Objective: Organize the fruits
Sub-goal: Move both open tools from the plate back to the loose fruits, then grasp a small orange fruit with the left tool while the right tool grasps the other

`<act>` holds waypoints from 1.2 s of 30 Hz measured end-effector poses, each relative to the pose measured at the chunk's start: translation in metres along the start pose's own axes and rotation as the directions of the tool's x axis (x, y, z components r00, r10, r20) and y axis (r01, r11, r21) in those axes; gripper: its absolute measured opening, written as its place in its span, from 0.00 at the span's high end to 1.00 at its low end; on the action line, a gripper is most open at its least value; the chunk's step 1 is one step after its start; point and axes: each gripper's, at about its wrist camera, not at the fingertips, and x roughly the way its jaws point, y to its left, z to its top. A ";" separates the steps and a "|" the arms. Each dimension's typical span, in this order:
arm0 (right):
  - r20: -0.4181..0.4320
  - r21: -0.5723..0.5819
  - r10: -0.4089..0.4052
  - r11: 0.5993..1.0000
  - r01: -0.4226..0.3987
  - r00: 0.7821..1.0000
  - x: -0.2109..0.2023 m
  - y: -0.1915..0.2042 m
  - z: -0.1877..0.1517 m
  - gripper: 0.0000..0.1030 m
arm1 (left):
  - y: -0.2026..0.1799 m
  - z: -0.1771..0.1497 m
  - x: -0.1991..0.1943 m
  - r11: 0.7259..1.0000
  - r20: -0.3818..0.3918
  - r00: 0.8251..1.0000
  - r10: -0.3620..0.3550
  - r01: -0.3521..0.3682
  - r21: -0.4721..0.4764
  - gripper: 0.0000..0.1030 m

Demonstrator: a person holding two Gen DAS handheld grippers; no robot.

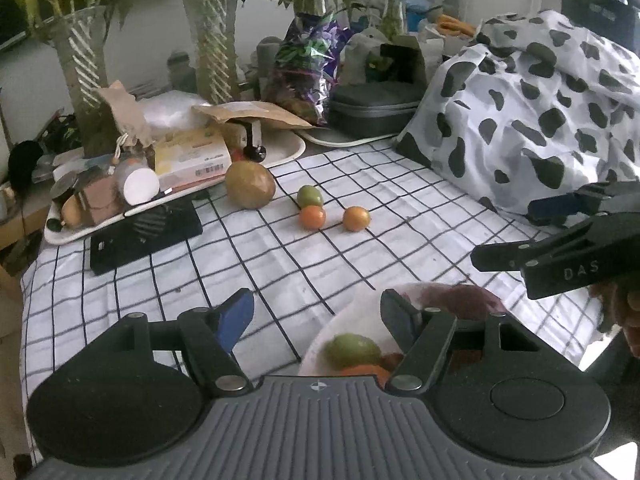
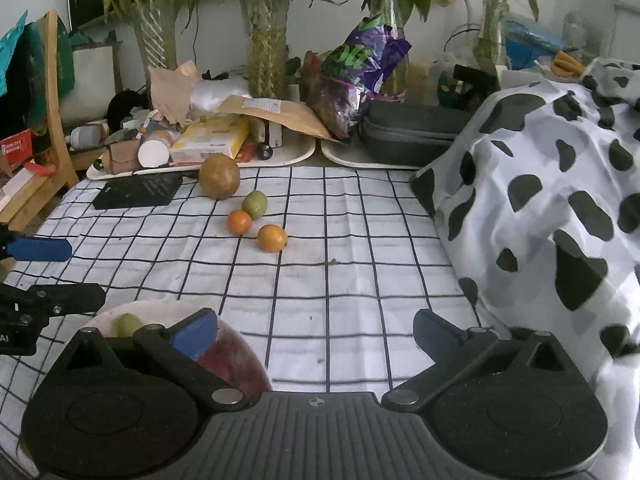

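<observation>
On the checked cloth lie a large brown round fruit (image 1: pixel 250 184) (image 2: pixel 219 176), a small green fruit (image 1: pixel 309 196) (image 2: pixel 254 204) and two small orange fruits (image 1: pixel 312 217) (image 1: pixel 356 219) (image 2: pixel 239 222) (image 2: pixel 272 238). A white plate (image 1: pixel 360 316) (image 2: pixel 160 312) near me holds a green fruit (image 1: pixel 352 350) (image 2: pixel 128 324), an orange fruit (image 1: pixel 366 372) and a dark red fruit (image 1: pixel 464 300) (image 2: pixel 232 360). My left gripper (image 1: pixel 316 320) is open and empty over the plate's left edge. My right gripper (image 2: pixel 316 330) is open and empty, right of the plate; it also shows in the left wrist view (image 1: pixel 516 232).
A cow-print cloth heap (image 1: pixel 532 112) (image 2: pixel 560 208) fills the right. White trays with boxes and clutter (image 1: pixel 168 160) (image 2: pixel 192 148), a black flat device (image 1: pixel 144 236) (image 2: pixel 138 192), a grey case (image 1: pixel 374 108) (image 2: pixel 412 128) and plant vases (image 2: pixel 156 28) line the back.
</observation>
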 end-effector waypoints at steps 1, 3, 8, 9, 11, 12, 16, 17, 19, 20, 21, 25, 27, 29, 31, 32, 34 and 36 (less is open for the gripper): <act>-0.004 -0.003 0.000 1.000 0.000 1.000 0.004 0.000 0.002 0.00 | 0.001 0.002 0.004 1.000 -0.004 1.000 0.004 -0.004 0.005 0.33; -0.013 -0.010 0.006 1.000 -0.006 1.000 0.012 -0.001 0.007 0.00 | 0.004 0.006 0.012 1.000 -0.008 1.000 0.010 -0.010 0.015 0.33; -0.038 -0.033 0.008 0.999 -0.010 0.999 0.036 -0.002 0.018 0.00 | 0.011 0.018 0.029 1.000 -0.016 1.000 0.007 -0.006 0.031 0.33; -0.042 -0.037 0.008 0.999 -0.010 0.999 0.040 -0.002 0.020 0.00 | 0.011 0.021 0.032 0.999 -0.018 1.000 0.008 -0.007 0.034 0.33; -0.049 -0.043 0.011 0.999 -0.013 0.999 0.048 -0.002 0.024 0.00 | 0.012 0.026 0.039 0.999 -0.021 1.000 0.010 -0.009 0.044 0.33; -0.050 -0.046 0.014 0.999 -0.016 0.999 0.051 -0.002 0.026 0.00 | 0.012 0.028 0.042 0.999 -0.021 1.000 0.011 -0.010 0.052 0.33; -0.056 -0.064 0.026 0.998 -0.030 0.998 0.063 -0.002 0.035 0.00 | 0.012 0.034 0.054 0.996 -0.030 0.999 0.018 -0.015 0.085 0.34; -0.057 -0.069 0.028 0.997 -0.032 0.998 0.066 -0.002 0.037 0.00 | 0.013 0.035 0.057 0.996 -0.034 0.999 0.019 -0.016 0.090 0.34; -0.061 -0.081 0.033 0.996 -0.038 0.998 0.072 -0.001 0.041 0.00 | 0.014 0.038 0.062 0.995 -0.040 0.999 0.020 -0.016 0.096 0.33; -0.063 -0.087 0.036 0.995 -0.042 0.997 0.074 0.000 0.043 0.00 | 0.015 0.039 0.065 0.995 -0.043 0.999 0.021 -0.017 0.098 0.34; -0.065 -0.092 0.039 0.995 -0.045 0.997 0.077 0.000 0.045 0.00 | 0.016 0.040 0.067 0.995 -0.045 0.999 0.021 -0.017 0.100 0.34; -0.069 -0.112 0.044 0.992 -0.051 0.997 0.087 0.003 0.051 0.00 | 0.021 0.045 0.077 0.995 -0.053 0.998 0.020 -0.015 0.101 0.33; -0.072 -0.129 0.042 0.990 -0.051 0.997 0.093 0.005 0.053 0.02 | 0.024 0.047 0.082 0.995 -0.059 0.998 0.019 -0.013 0.100 0.33; -0.078 -0.142 0.043 0.988 -0.053 0.996 0.099 0.006 0.056 0.09 | 0.026 0.048 0.087 0.995 -0.066 0.998 0.018 -0.012 0.099 0.33; -0.093 -0.153 0.057 0.986 -0.071 0.994 0.107 0.008 0.058 0.11 | 0.029 0.049 0.091 0.995 -0.072 0.997 0.017 -0.010 0.099 0.33; -0.097 -0.160 0.063 0.984 -0.078 0.993 0.109 0.009 0.058 0.13 | 0.031 0.049 0.093 0.995 -0.075 0.997 0.016 -0.009 0.099 0.33; -0.102 -0.183 0.081 0.978 -0.099 0.991 0.115 0.013 0.060 0.17 | 0.033 0.051 0.097 0.995 -0.079 0.997 0.014 -0.007 0.095 0.33; -0.109 -0.215 0.101 0.969 -0.122 0.989 0.121 0.018 0.061 0.24 | 0.036 0.052 0.101 0.996 -0.084 0.996 0.010 -0.002 0.090 0.33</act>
